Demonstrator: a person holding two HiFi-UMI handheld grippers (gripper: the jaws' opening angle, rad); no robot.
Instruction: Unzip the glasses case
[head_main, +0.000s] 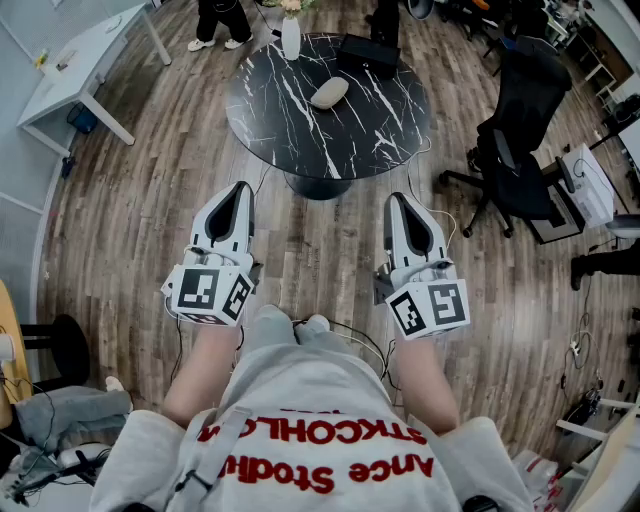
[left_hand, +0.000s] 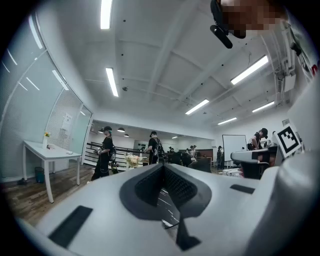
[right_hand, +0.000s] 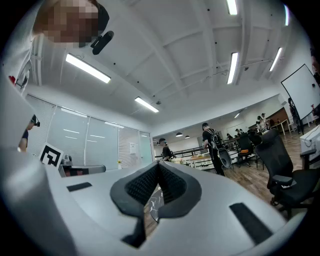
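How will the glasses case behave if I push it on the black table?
The glasses case looks small, so it is probably light and may slide on the glossy table. Its rounded shell seems stiff, and might slip from a pinch.

Black white-veined marble table (head_main: 380, 130), beige glasses case (head_main: 329, 93), white vase (head_main: 290, 38), brown plank floor (head_main: 130, 200)

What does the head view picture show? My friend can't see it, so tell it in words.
A person holds the left gripper and the right gripper, both shut and empty, over a wooden floor. Ahead stands a round black marble table with a beige glasses case and a white vase.
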